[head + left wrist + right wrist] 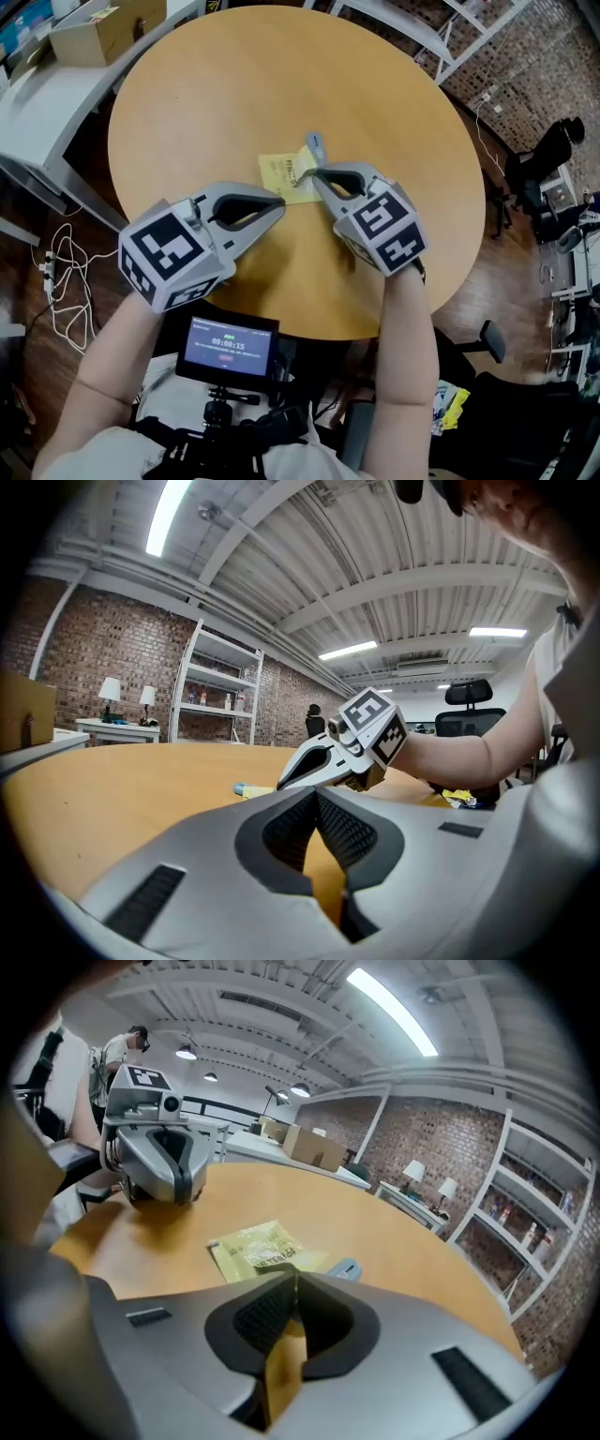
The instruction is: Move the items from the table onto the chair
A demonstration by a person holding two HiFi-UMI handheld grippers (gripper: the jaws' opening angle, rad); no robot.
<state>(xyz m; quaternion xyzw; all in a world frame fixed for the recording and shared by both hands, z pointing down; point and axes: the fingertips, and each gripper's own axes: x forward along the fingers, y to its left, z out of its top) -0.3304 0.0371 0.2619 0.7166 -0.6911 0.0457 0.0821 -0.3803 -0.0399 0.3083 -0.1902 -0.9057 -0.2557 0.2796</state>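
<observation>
A brown cardboard box [98, 36] sits on a long pale grey desk [56, 89] at the far left. Below it, a tangle of white cables [61, 281] lies on the dark wooden floor [28, 375]. A white metal shelving unit [217, 691] with small items on its shelves stands against the red brick wall [103, 639], with two white-shaded table lamps [111, 690] beside it on a white side desk [117, 726] and long fluorescent ceiling light strips [171, 513] glowing overhead.

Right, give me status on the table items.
Left gripper shut, empty, over the table. Right gripper shut, tips at edge of yellow packet, grip unconfirmed. Packet and small blue-grey item on table. Nothing blocking.
</observation>
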